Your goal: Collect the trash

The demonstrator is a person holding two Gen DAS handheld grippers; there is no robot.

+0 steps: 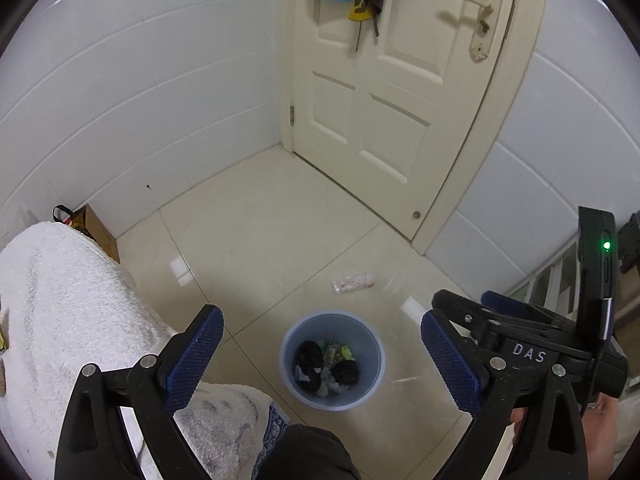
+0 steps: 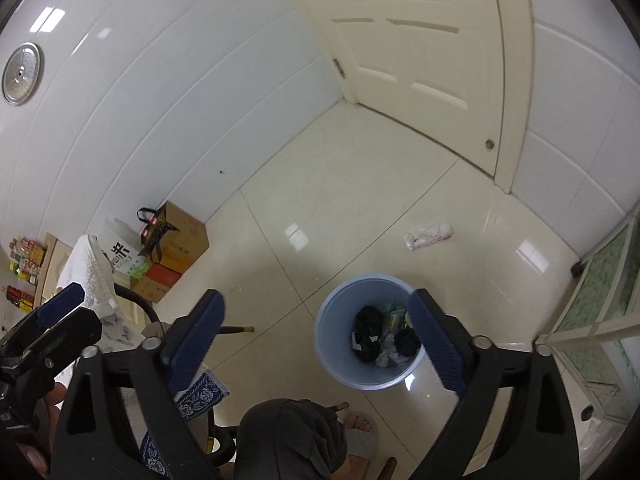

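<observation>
Trash wrapper (image 1: 353,282) lay on the floor just beyond the blue bin (image 1: 370,390), ahead of both spread, empty tools: left tool (image 1: 320,360), right tool (image 2: 316,344). Reaching over risked knocking the light bin; thin plastic could slip.

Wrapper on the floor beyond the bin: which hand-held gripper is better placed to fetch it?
Probably right: the wrapper lies toward the right hand-held gripper side of the bin. Both are open and empty.

A pale blue round plastic bin (image 1: 332,360) holds black and green scraps. Glossy cream floor tiles (image 1: 260,240) meet white wall tiles (image 1: 140,100); a blue-and-white floral patterned cloth edge (image 2: 196,396) shows.
</observation>
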